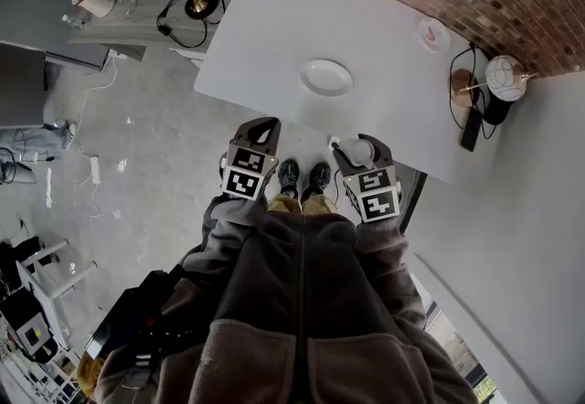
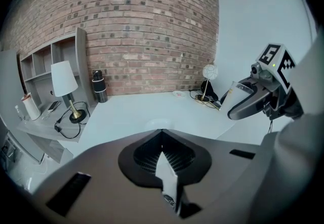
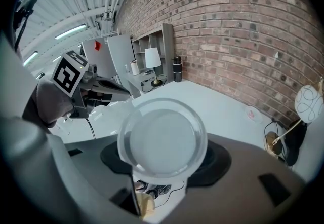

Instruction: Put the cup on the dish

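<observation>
Nearest, filling the lower middle: fleece jacket. Just above it, left of centre: left gripper, jaws pressed together on nothing. Higher, mid-frame: the dish, flat on the white table. Right of centre, at the table's near edge: right gripper, clamped around the clear cup (seen end-on in its own view), well apart from the dish.

Brown fleece jacket, black shoes, perhaps mustard trousers
</observation>
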`<state>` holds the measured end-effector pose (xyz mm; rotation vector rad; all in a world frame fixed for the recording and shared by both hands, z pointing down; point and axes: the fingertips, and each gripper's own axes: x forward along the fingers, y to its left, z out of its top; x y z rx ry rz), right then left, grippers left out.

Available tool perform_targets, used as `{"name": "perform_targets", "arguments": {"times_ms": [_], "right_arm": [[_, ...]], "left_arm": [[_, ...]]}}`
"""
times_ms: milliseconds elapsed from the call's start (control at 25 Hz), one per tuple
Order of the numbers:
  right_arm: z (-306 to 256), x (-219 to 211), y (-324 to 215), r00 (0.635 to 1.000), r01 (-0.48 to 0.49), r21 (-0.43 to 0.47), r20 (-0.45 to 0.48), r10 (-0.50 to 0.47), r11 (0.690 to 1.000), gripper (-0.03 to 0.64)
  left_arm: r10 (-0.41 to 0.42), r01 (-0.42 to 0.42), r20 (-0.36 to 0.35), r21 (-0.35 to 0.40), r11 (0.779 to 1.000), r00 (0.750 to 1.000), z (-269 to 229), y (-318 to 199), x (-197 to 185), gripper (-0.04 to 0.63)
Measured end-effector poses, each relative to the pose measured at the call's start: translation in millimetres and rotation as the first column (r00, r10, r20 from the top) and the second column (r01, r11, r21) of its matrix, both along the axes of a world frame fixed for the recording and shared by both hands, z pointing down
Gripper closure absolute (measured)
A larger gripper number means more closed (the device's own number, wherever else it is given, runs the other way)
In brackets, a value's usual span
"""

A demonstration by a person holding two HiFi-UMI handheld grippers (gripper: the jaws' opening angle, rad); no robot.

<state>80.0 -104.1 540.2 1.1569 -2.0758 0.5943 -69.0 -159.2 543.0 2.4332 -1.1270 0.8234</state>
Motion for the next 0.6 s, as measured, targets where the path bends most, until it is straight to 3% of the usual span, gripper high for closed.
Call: {"name": "perform_targets", "arguments": {"times_ms": [600], "right_arm": [[67, -16, -50, 0.997, 0.073, -0.010, 0.012, -0.073, 0.997, 0.362]], "left_arm": [[0.020, -0.020, -0.002, -0.111, 0.994, 1.000, 69, -14, 10, 0.591]]}}
